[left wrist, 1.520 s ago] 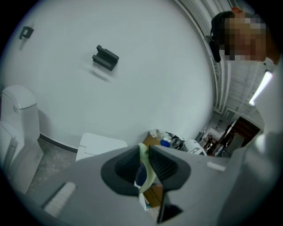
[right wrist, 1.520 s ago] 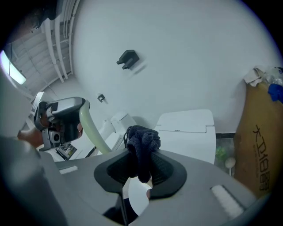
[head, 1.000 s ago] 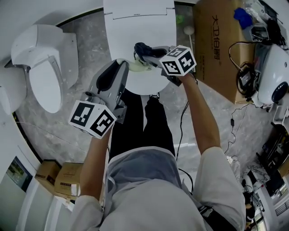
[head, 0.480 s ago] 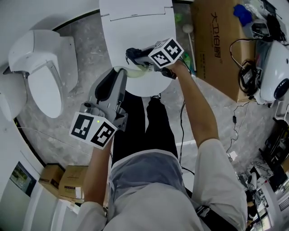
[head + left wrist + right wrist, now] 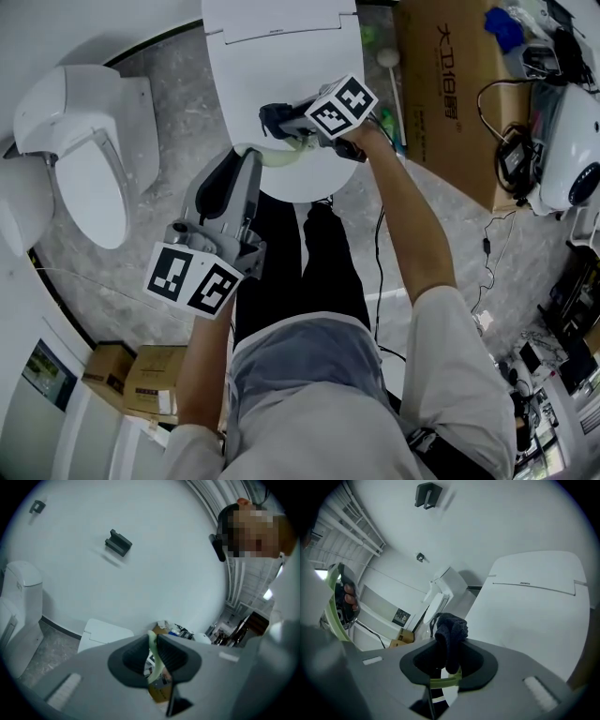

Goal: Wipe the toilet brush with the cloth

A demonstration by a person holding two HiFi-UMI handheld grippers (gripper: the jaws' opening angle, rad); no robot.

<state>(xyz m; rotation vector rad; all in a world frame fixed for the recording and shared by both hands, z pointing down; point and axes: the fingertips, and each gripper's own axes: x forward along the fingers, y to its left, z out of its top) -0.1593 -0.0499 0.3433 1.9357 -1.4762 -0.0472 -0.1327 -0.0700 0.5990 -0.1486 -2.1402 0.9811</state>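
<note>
The toilet brush shows only as a pale green handle (image 5: 281, 157) held over the closed white toilet lid (image 5: 281, 56). My left gripper (image 5: 246, 155) is shut on that handle, which runs as a thin green strip (image 5: 157, 660) between its jaws. My right gripper (image 5: 274, 120) is just beyond it, shut on a dark cloth (image 5: 272, 112). In the right gripper view (image 5: 446, 660) the bunched cloth (image 5: 450, 627) sticks out of the jaws, and the green handle (image 5: 445, 682) crosses just below it. The brush head is hidden.
A second white toilet (image 5: 84, 150) stands to the left on the grey stone floor. A large cardboard box (image 5: 450, 84) is at the right, with cables and equipment (image 5: 553, 141) beyond it. Small boxes (image 5: 131, 375) sit at the lower left. The person's legs are below the grippers.
The right gripper with the cloth has moved left and farther away along the green handle. The left gripper has drawn back slightly toward the person, still holding the handle.
</note>
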